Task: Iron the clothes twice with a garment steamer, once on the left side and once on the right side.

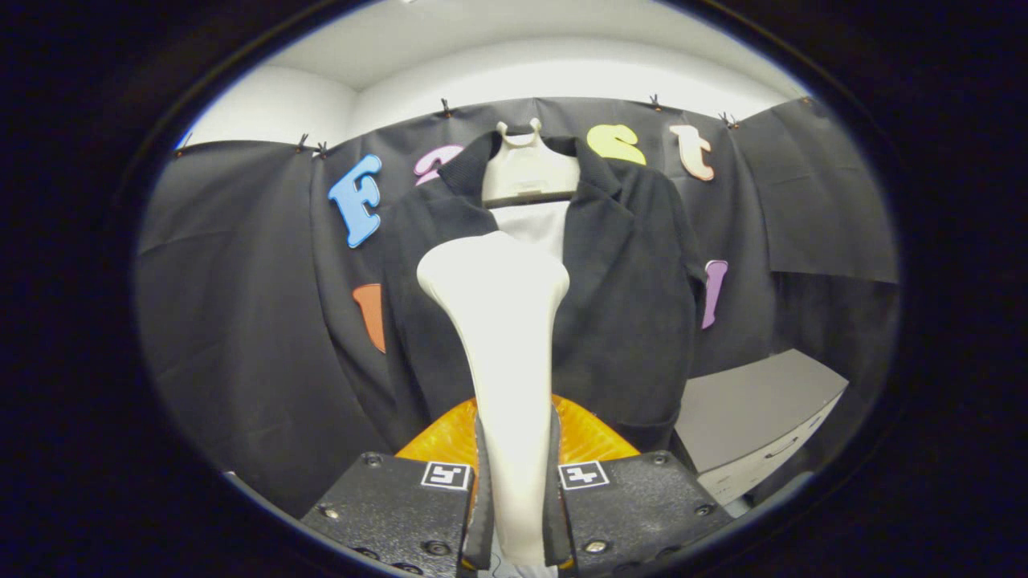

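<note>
We clench the gripper [514,498] fingers on the cream plastic garment steamer's [502,321] handle, head raised toward the far dark jacket [626,305] on its cream hanger [530,168], so steam can reach the front. Grey cabinet [755,425] sits right.

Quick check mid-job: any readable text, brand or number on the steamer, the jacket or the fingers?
Steamer, clamped in the gripper: no text readable.
Black jacket and its hanger: none.
Fingers: a square black-and-white marker pattern by each, no words.
Grey cabinet: nothing legible.
</note>
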### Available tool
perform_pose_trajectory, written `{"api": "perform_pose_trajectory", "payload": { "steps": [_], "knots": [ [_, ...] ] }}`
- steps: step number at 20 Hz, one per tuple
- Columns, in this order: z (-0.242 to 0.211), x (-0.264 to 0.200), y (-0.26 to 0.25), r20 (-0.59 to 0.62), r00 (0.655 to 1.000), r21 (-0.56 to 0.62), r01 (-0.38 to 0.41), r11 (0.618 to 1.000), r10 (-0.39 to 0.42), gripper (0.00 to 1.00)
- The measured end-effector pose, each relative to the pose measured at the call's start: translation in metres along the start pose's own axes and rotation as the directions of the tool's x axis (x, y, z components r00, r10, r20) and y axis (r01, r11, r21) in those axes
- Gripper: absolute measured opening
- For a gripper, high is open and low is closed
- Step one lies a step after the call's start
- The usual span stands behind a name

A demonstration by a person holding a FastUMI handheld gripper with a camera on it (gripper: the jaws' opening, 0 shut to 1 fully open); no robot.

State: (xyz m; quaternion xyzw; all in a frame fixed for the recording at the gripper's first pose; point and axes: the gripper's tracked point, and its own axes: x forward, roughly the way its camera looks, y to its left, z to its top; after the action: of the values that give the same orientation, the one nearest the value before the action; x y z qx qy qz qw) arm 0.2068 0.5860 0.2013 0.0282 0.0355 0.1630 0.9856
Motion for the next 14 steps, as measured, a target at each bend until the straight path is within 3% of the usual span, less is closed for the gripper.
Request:
{"api": "perform_pose_trajectory", "payload": {
  "steps": [8, 14],
  "knots": [
    [0.007, 0.015, 0.074, 0.013, 1.0, -0.048, -0.01, 0.999, 0.01, 0.27],
    [0.014, 0.043, 0.092, -0.014, 1.0, -0.068, 0.009, 0.998, -0.01, 0.27]
  ]
}}
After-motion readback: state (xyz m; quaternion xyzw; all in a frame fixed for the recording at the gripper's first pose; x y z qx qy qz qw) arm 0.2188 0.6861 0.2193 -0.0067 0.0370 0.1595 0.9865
